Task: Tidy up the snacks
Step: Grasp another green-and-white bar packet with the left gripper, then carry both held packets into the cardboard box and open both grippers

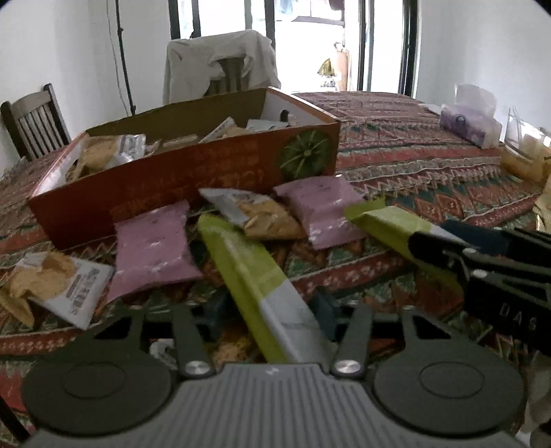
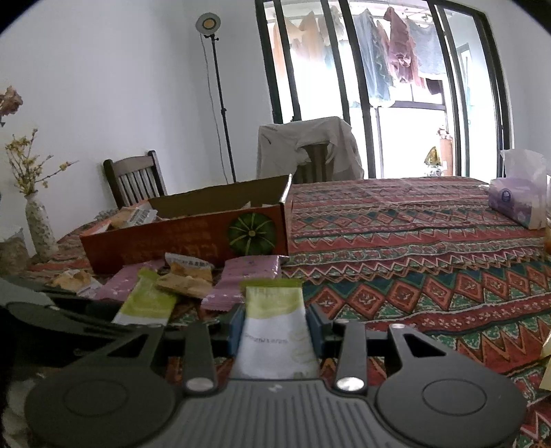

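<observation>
Each gripper, left gripper and right gripper, is pinching a green-and-white foil snack bar, presumably for loading into the far orange cardboard box.

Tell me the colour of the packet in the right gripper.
Lime green above, white below; the packet shows best in the right wrist view.

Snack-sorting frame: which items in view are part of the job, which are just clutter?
Job:
- left gripper shut on green packet
- right gripper shut on second green packet
- purple packets
- chip packets
- orange box

Clutter:
- tissue pack
- vase
- chairs
- floor lamp
</observation>
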{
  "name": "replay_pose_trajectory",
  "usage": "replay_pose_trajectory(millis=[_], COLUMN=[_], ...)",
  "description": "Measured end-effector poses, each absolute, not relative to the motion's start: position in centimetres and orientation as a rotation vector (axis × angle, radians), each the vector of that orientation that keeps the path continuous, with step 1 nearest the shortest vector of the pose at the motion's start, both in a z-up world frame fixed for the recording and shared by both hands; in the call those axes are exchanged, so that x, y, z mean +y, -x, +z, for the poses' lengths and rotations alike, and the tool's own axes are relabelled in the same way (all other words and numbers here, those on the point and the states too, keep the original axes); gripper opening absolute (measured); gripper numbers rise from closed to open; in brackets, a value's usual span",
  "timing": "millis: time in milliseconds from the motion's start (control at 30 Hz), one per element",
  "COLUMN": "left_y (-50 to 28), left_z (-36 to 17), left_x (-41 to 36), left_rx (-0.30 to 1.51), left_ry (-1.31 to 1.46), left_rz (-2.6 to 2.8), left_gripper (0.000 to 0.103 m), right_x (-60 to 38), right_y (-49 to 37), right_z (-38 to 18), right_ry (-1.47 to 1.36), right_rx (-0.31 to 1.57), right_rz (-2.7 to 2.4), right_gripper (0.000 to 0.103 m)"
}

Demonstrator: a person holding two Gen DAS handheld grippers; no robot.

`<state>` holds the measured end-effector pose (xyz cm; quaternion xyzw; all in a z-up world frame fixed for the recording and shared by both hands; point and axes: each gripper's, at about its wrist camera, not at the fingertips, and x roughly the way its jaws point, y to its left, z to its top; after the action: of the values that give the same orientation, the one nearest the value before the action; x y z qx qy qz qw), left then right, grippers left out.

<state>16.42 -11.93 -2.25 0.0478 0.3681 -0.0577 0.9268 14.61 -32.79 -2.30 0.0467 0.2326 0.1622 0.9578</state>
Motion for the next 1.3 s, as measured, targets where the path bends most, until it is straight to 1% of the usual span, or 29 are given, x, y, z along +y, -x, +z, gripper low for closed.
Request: replay_pose_trajectory(millis=[67,100,167,233,333,667,833,1067,1300], left_y=[-16.2,-16.0,-15.6,-15.2,-14.6,-11.8,-11.7,-14.1,-18.5], left_z=[-2.2,-2.2,-2.2,-2.1,-1.8,1.2,3.0,5.9,8.0], left_x=[-11.6,-11.5,-11.5,-11.5,-11.3,-9.5,-8.5,-7.2,-6.2], left_rx=[0.751,0.743,0.726,0.712,0.691,0.567,0.518,0.456,0.422], left_ry=[-0.088,-0.079,-0.074,-0.070,-0.064,-0.037,-0.004,0.031,0.061], left_rz=[-0.114,-0.117,-0.112,-0.109,-0.102,-0.103,-0.119,-0.110,-0.105], left_gripper=[0.041,0.036,0.033,0.026,0.020,0.020,0.020,0.020,0.020], right_x=[-32.8,-32.9,-32.9,-32.8,-32.7,-32.7,-32.3,-30.1,-26.9], right_y=[-14.5,-14.5,-14.4,-14.3,-14.3,-13.4,-13.1,-14.7,-19.3], right_z=[-2.3,-2.3,-2.2,-2.2,-2.1,-1.8,-0.4,3.1,6.3], right_ry=[-0.094,-0.097,-0.099,-0.093,-0.087,-0.080,-0.083,-0.045,-0.019], right_rx=[0.469,0.466,0.461,0.460,0.466,0.403,0.373,0.303,0.263], right_rz=[0.334,0.338,0.343,0.347,0.347,0.333,0.341,0.357,0.358], right_gripper=[0.038,0.038,0.038,0.038,0.038,0.038,0.038,0.038,0.038])
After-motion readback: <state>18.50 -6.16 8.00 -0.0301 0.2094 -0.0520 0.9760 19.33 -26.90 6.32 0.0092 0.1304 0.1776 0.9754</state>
